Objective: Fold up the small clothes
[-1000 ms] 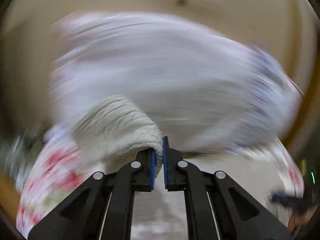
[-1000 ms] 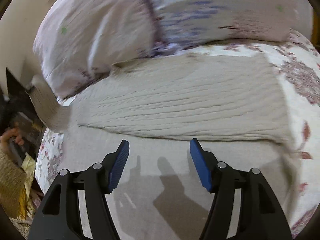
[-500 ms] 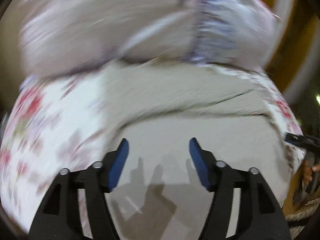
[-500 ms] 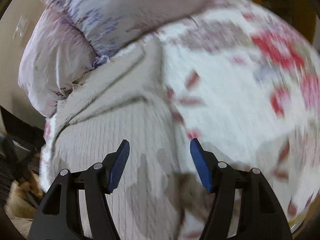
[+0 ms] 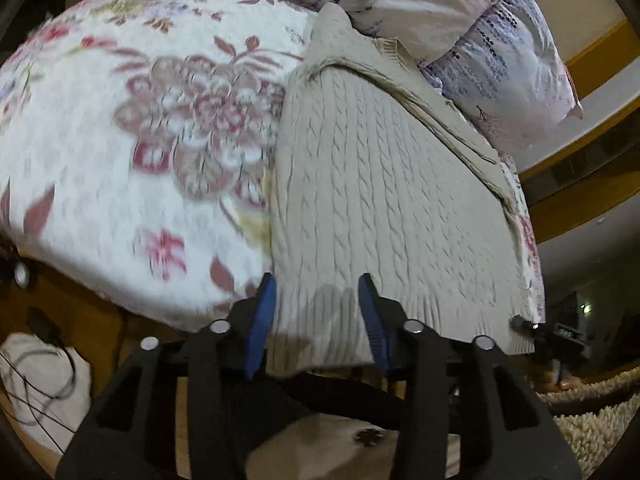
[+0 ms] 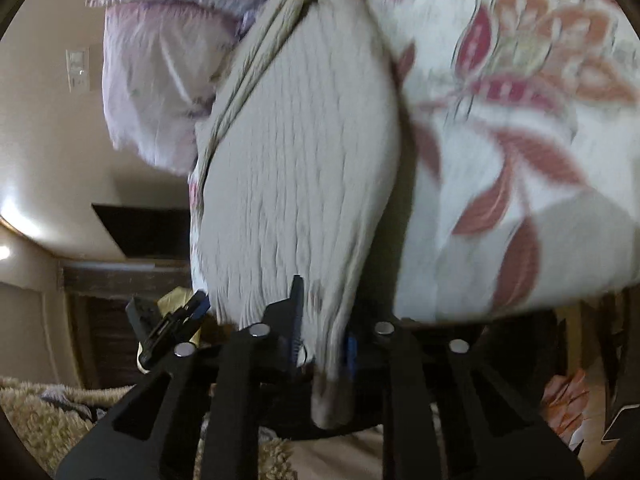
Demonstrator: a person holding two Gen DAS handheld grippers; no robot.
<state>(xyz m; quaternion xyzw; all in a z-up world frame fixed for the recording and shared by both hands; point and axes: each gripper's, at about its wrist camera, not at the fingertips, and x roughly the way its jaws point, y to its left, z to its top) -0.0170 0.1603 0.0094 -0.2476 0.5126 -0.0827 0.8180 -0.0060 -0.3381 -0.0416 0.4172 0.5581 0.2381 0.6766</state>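
A beige cable-knit sweater (image 5: 380, 184) lies flat on a floral bedspread (image 5: 120, 120), its ribbed hem hanging over the near edge of the bed. My left gripper (image 5: 316, 320) is open, its blue pads on either side of the hem's left corner, the knit between them. In the right wrist view the sweater (image 6: 296, 168) runs up the middle. My right gripper (image 6: 322, 340) has its pads closed on the hem's right corner, and a fold of knit hangs down between them. The left gripper also shows small at the hem's far corner (image 6: 176, 320).
Lilac-patterned pillows (image 5: 500, 32) lie against the sweater's far end at the head of the bed. A shaggy beige rug (image 5: 592, 420) covers the floor below. A white bag with black cables (image 5: 40, 384) sits at the lower left by the bed's wooden side.
Both grippers have dropped from above the sweater to the hem at the bed's near edge. The right gripper has closed on the hem; the left has narrowed around it.
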